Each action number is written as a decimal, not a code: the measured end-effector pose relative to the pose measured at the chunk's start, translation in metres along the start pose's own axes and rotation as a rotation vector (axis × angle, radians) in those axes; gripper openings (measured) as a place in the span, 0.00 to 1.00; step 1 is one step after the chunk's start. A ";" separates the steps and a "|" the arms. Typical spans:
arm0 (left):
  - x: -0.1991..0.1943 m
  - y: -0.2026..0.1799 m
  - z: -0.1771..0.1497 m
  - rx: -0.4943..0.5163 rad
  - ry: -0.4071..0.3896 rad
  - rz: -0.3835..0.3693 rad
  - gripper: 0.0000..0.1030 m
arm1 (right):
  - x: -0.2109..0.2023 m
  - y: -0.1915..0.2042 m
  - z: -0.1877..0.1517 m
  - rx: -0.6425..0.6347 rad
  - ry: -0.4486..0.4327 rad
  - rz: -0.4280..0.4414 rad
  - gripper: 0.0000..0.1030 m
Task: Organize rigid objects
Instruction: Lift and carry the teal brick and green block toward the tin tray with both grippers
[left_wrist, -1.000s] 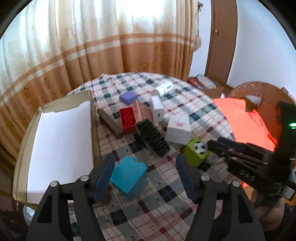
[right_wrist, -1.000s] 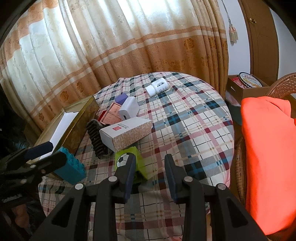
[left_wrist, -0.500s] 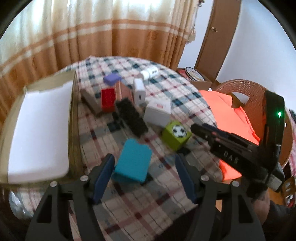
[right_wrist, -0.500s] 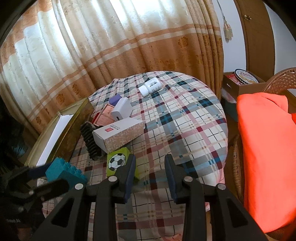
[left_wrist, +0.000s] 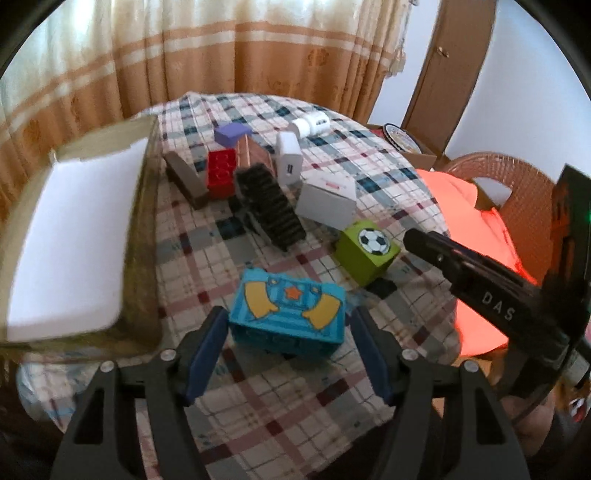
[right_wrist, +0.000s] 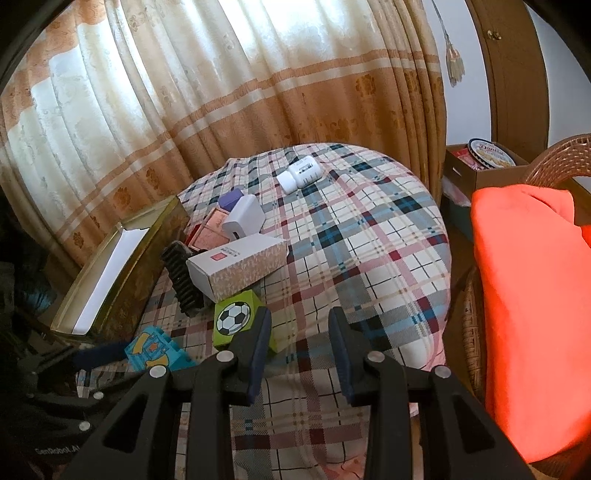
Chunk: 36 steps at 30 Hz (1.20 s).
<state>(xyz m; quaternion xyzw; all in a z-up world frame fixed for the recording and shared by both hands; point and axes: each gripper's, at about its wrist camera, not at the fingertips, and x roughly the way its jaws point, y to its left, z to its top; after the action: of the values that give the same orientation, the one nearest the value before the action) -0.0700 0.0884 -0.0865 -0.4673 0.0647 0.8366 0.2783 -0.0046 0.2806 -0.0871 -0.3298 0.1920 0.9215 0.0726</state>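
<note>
Round table (right_wrist: 369, 229) w/ clutter bunched toward its left, tray along left edge.
Tray (left_wrist: 142, 221) at far left; just right of it a wedge (left_wrist: 184, 181), then studded brick (left_wrist: 221, 173), w/ small block (left_wrist: 232, 133) behind. Comb (left_wrist: 271, 206) slanting from cluster centre toward front; charger (left_wrist: 289, 162) behind-right of it, carton (left_wrist: 328, 201) to right. Bottle (left_wrist: 310, 125) alone at back, apart from rest. Football cube (left_wrist: 367, 251) in front of carton. Toy brick (left_wrist: 288, 317) nearest front, between left gripper (left_wrist: 288, 350) fingers. Chair (right_wrist: 546, 170) w/ cloth (right_wrist: 532, 295) right of table; box (right_wrist: 480, 170) w/ tin (right_wrist: 491, 153) behind chair.
</note>
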 end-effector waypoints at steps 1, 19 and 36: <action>0.003 0.002 0.000 -0.028 0.006 -0.008 0.67 | 0.000 0.000 0.000 0.001 0.002 -0.001 0.34; 0.028 0.000 0.004 -0.065 0.022 0.028 0.65 | 0.003 0.004 -0.003 -0.003 0.029 0.029 0.37; -0.052 0.042 0.014 -0.126 -0.195 0.104 0.64 | 0.025 0.049 -0.001 -0.099 0.062 0.088 0.46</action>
<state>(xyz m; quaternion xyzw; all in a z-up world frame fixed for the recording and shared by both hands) -0.0811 0.0373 -0.0430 -0.3965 0.0090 0.8937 0.2096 -0.0361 0.2357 -0.0884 -0.3525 0.1627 0.9215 0.0097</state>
